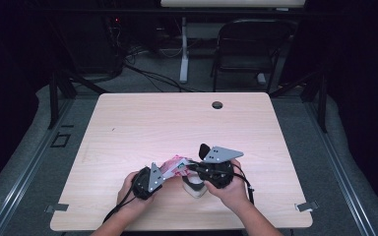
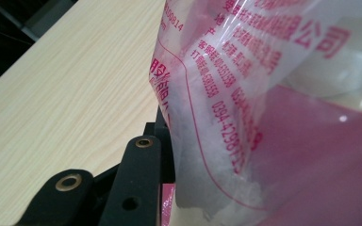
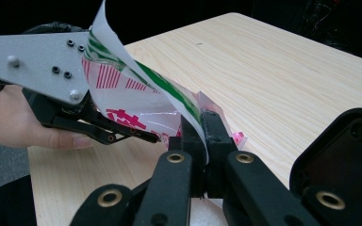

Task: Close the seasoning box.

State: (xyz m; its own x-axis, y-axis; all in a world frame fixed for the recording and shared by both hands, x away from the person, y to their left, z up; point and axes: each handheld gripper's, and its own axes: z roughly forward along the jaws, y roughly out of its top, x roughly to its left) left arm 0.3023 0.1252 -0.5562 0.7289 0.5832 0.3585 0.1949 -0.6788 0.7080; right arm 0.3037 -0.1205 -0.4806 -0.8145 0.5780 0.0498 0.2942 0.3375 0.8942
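The clear plastic bag with pink and green print [image 1: 173,166] is hanging between your two grippers, just above the desk [image 1: 142,123] near its front edge. Your right gripper [image 3: 201,129] is clamping the bag's edge. Your left gripper [image 1: 163,173] is pinching its other end.

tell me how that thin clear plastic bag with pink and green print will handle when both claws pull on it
The thin clear plastic bag with pink and green print is probably floppy: it curls and sags between the right claw and the left claw. Its glossy film looks slippery, so it may slide out of a light pinch. It seems very light, and hard pulling could likely stretch or tear it.
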